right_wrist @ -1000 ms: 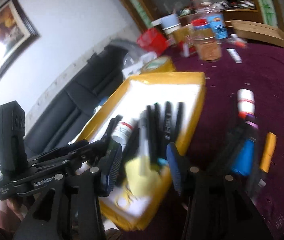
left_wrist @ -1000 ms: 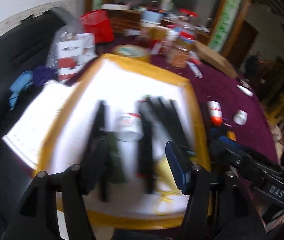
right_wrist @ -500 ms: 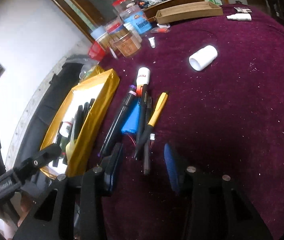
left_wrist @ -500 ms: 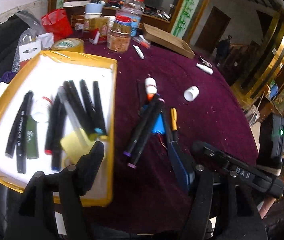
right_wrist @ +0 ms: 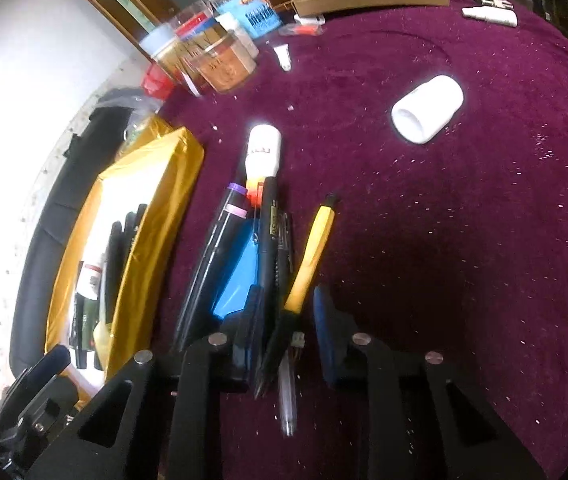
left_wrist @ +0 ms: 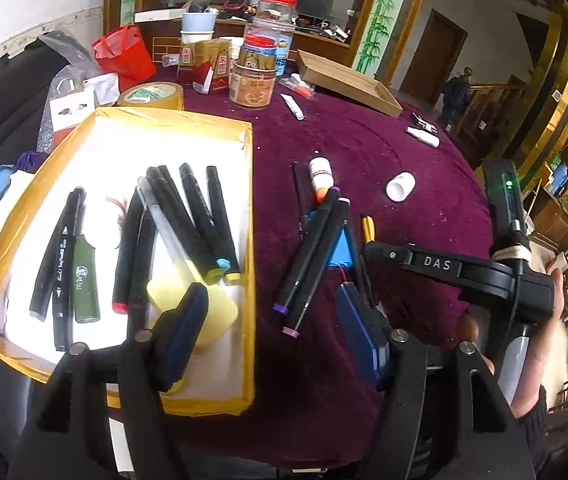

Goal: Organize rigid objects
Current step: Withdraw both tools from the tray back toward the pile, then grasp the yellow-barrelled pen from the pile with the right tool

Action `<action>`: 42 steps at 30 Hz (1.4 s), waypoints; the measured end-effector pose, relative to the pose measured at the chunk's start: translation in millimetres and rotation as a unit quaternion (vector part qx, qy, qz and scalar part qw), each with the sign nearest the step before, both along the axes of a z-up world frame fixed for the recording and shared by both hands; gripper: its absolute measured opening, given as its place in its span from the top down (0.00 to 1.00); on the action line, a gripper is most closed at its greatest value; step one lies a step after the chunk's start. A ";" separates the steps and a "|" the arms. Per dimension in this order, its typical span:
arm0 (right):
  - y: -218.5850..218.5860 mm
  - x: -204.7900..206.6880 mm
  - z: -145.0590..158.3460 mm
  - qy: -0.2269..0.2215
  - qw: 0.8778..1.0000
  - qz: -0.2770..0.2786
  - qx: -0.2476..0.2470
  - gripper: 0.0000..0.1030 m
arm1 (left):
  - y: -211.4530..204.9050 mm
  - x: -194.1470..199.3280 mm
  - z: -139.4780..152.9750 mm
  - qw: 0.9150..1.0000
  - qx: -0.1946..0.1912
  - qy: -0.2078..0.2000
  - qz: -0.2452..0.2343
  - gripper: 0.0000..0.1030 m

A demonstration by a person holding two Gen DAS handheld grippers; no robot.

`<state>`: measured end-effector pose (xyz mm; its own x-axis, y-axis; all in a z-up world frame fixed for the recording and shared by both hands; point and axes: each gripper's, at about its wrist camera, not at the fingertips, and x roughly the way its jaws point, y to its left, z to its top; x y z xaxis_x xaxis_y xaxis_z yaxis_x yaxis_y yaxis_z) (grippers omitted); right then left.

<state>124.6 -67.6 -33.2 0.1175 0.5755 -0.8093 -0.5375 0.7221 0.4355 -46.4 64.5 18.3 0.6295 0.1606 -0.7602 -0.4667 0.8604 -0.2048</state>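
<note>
Right wrist view puts our right gripper (right_wrist: 286, 320) spread wide, jaws astride the yellow pen (right_wrist: 312, 252) in the loose pile on the purple cloth (right_wrist: 464, 240) — not yet pinched. Our left gripper (left_wrist: 271, 328) hangs open over the yellow tray's (left_wrist: 247, 216) near edge. Next, we judge: close on 1 pen only, then carry it to the tray.

Pretty bright daylight overall. The white inside of the yellow-taped cardboard tray (left_wrist: 131, 148) is blown out, and the white wall (right_wrist: 15, 92) in the right wrist view is pure glare. Heavy fisheye bending with dark corners. A soft shadow sits on the maroon velvet tablecloth (right_wrist: 464, 240), and nearby objects look slightly soft.
</note>
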 end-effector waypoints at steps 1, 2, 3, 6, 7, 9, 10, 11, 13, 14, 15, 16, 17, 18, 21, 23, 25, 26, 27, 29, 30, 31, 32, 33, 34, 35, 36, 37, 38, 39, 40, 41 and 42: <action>3.5 0.1 -2.6 0.001 1.000 0.003 -0.005 0.79 | 0.9 0.1 -0.7 1.000 -0.002 0.000 0.001 0.36; 4.2 -0.6 -3.0 -0.001 1.000 0.004 -0.003 0.79 | 2.2 0.3 -1.4 1.000 -0.002 0.001 0.002 0.36; 6.7 -1.6 -2.6 -0.006 1.000 0.009 -0.004 0.82 | 2.7 0.2 -1.6 1.000 -0.002 0.002 0.003 0.36; 9.2 -5.8 1.4 -0.015 1.000 0.020 -0.005 0.91 | 2.8 -0.6 -0.6 1.000 0.002 0.000 0.004 0.36; 7.7 -7.0 2.3 -0.020 1.000 0.020 -0.008 0.91 | 2.5 -0.3 -0.1 1.000 0.003 0.000 0.003 0.36; 4.2 -8.5 2.5 -0.020 1.000 0.023 -0.005 0.92 | 1.4 0.1 0.4 1.000 0.005 0.000 0.001 0.36; 1.4 -8.4 2.0 -0.017 1.000 0.023 -0.002 0.92 | -0.1 0.6 0.8 1.000 0.005 -0.001 -0.001 0.36; -2.5 -8.3 2.1 -0.015 1.000 0.020 0.002 0.92 | -0.9 0.9 1.1 1.000 0.006 -0.001 -0.002 0.36; -10.6 -7.5 4.2 -0.015 1.000 0.015 0.011 0.93 | -5.0 2.2 1.5 1.000 0.007 0.000 -0.006 0.36; -15.1 -7.5 5.7 -0.015 1.000 0.013 0.018 0.93 | -7.5 2.8 1.7 1.000 0.010 0.001 -0.009 0.36; -22.1 -7.6 7.6 -0.017 0.999 0.010 0.026 0.93 | -9.6 3.3 2.0 1.000 0.013 0.003 -0.011 0.36; -27.1 -7.4 7.9 -0.017 0.999 0.008 0.031 0.93 | -12.8 4.5 2.2 1.000 0.017 0.006 -0.013 0.36; -33.9 -7.1 7.7 -0.017 0.999 0.005 0.035 0.93 | -15.4 5.2 2.2 1.000 0.020 0.007 -0.015 0.36; -38.6 -6.8 6.9 -0.016 0.999 0.002 0.036 0.93 | -18.1 6.1 2.0 1.000 0.022 0.009 -0.018 0.36; -57.0 -7.5 3.4 -0.024 0.999 -0.008 0.031 0.93 | -26.4 10.0 1.1 0.999 0.024 0.013 -0.025 0.36; -69.3 -8.5 4.0 -0.042 0.999 -0.021 0.017 0.93 | -31.0 13.6 -0.1 0.999 0.019 0.018 -0.031 0.36; -83.7 -10.9 5.7 -0.072 0.997 -0.039 -0.010 0.93 | -35.0 18.8 -2.4 0.999 0.009 0.023 -0.041 0.36; -91.5 -12.8 6.9 -0.088 0.995 -0.049 -0.023 0.93 | -36.8 22.8 -4.2 0.998 0.001 0.027 -0.048 0.36; -97.6 -13.8 8.0 -0.099 0.993 -0.056 -0.030 0.93 | -38.6 27.5 -6.3 0.998 -0.007 0.032 -0.054 0.36; -107.7 -14.9 9.2 -0.118 0.990 -0.067 -0.046 0.93 | -43.1 39.6 -10.9 0.997 -0.019 0.041 -0.067 0.36; -111.7 -14.0 8.9 -0.126 0.988 -0.072 -0.054 0.93 | -45.9 43.7 -12.4 0.996 -0.021 0.043 -0.071 0.36; -115.2 -12.4 7.5 -0.130 0.987 -0.076 -0.059 0.93 | -48.6 49.7 -15.0 0.996 -0.023 0.047 -0.076 0.37; -117.8 -10.5 5.4 -0.127 0.987 -0.079 -0.061 0.93 | -51.5 56.3 -17.8 0.995 -0.025 0.050 -0.080 0.37; -120.0 -9.9 6.9 -0.125 0.988 -0.079 -0.053 0.93 | -54.6 62.5 -21.1 0.995 -0.028 0.055 -0.083 0.37; -120.5 -9.2 7.7 -0.126 0.988 -0.077 -0.050 0.93 | -56.9 67.8 -24.3 0.994 -0.030 0.061 -0.084 0.37; -118.8 -9.0 6.6 -0.125 0.988 -0.076 -0.054 0.93 | -59.0 73.4 -27.1 0.993 -0.035 0.066 -0.088 0.37; -117.8 -9.3 6.7 -0.126 0.988 -0.076 -0.056 0.93 | -61.2 77.7 -29.3 0.993 -0.039 0.069 -0.092 0.37; -114.7 -9.5 6.6 -0.127 0.987 -0.075 -0.057 0.93 | -63.8 81.9 -31.5 0.992 -0.040 0.074 -0.096 0.39; -113.6 -8.5 6.1 -0.128 0.987 -0.073 -0.059 0.93 | -66.3 84.1 -32.9 0.991 -0.040 0.077 -0.098 0.40; -112.6 -9.1 6.2 -0.131 0.987 -0.072 -0.060 0.93 | -68.2 84.5 -33.9 0.991 -0.039 0.078 -0.100 0.40; -110.1 -9.0 5.7 -0.132 0.987 -0.072 -0.061 0.93 | -70.7 85.3 -35.2 0.991 -0.039 0.080 -0.102 0.41; -111.5 -9.6 5.7 -0.132 0.987 -0.072 -0.060 0.93 | -73.1 85.6 -36.7 0.990 -0.039 0.082 -0.104 0.44; -111.7 -9.3 5.4 -0.131 0.987 -0.073 -0.059 0.92 | -75.6 86.8 -38.6 0.990 -0.039 0.086 -0.109 0.49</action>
